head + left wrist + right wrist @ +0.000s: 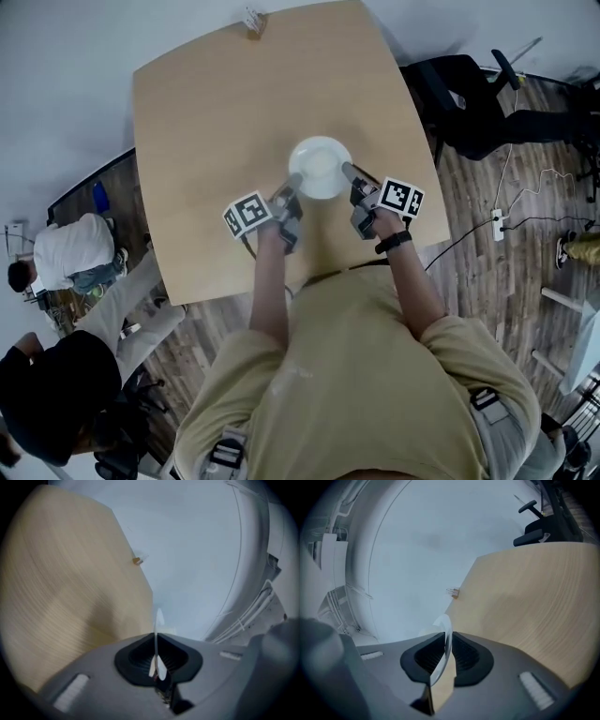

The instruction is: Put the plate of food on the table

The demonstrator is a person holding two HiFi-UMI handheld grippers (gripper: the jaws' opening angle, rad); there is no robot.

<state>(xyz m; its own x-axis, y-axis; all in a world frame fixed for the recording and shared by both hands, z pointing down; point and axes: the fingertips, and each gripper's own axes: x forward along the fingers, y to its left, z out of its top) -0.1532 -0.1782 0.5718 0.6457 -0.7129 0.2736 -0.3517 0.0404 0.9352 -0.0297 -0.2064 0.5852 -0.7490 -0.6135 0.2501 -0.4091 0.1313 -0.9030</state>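
Note:
A white round plate (320, 167) is over the middle of the light wooden table (216, 112), nearer the person's side; its inside looks plain white, and I cannot tell whether it rests on the table. My left gripper (293, 183) is shut on its left rim and my right gripper (349, 172) on its right rim. In the left gripper view the plate (159, 618) shows edge-on as a thin white line pinched in the left gripper (156, 644). In the right gripper view the plate's rim (444, 624) stands in the nearly shut right gripper (448, 641).
A small tan object (252, 21) stands at the table's far edge, also seen as the small object (137, 560) and the small object (453, 592). A black office chair (469, 103) is at the right. Two people (66, 253) are at the left. A power strip (498, 225) lies on the floor.

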